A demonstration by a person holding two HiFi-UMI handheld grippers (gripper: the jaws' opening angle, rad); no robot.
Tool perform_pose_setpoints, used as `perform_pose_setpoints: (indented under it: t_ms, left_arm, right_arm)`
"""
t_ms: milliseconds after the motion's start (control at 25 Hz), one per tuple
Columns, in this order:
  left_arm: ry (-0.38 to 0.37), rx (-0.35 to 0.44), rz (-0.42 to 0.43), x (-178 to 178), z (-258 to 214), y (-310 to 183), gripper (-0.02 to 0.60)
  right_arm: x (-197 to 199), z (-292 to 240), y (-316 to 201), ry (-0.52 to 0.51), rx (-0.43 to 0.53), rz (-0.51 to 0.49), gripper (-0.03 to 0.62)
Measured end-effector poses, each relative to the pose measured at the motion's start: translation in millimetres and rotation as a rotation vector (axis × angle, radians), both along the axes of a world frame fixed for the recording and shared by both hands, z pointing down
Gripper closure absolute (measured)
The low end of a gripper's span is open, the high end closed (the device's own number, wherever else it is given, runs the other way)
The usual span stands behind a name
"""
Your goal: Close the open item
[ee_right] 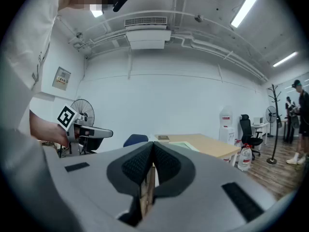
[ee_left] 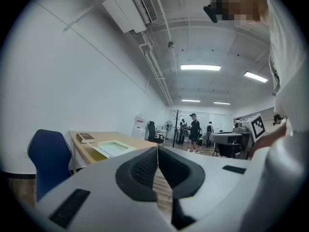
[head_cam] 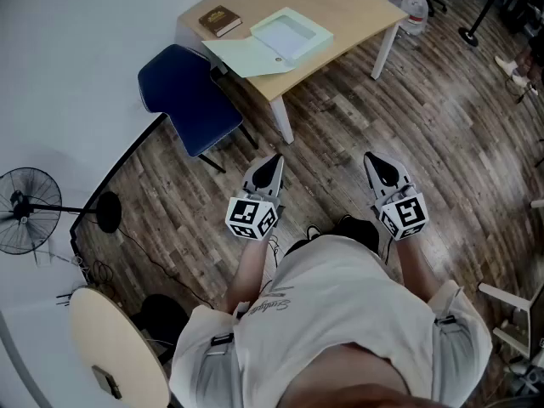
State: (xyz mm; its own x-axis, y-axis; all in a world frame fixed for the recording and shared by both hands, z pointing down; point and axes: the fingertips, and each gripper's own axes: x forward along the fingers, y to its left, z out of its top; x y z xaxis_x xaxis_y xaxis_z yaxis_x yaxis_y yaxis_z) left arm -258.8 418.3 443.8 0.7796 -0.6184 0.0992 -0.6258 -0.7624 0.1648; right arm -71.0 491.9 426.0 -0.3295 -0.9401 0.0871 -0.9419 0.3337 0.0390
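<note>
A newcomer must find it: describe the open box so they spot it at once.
Look to the wooden table by the white wall, beside the blue chair. The box lies mid-table, pale green, lid flapped open; its neighbour, a book, is small, brown and shut.

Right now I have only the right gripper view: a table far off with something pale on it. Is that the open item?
Observer: Yes, a pale green box with its lid laid out flat on the table beside it.
Operator: Does the chair block it?
Observer: The blue chair stands at the table's side where the lid lies, not at the side facing the person.
Operator: And the left gripper?
Observer: The left gripper is shut, empty, over the floor short of the table.
</note>
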Motion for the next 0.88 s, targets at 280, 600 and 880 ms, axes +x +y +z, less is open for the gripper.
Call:
perform_pose_setpoints:
  t_ms: [280, 600, 880]
  left_arm:
    - [0.009, -0.011, -0.008, -12.2, 8.3, -2.5, 0.566]
    - [0.023, -0.083, 0.007, -2.0, 30.5, -11.8, 0.566]
    - [-0.002, -0.126, 0.068, 38.7, 53.2, -16.5, 0.566]
  right_arm:
    - [-9.8, -7.1, -6.8, 0.012, 0.043, 0.025, 0.599]
    - [0.7, -9.1, -13.8, 0.066, 0.026, 0.071, 0.599]
    - [42.4, 25.7, -8.2, -0.006, -0.069, 0.155, 0.599]
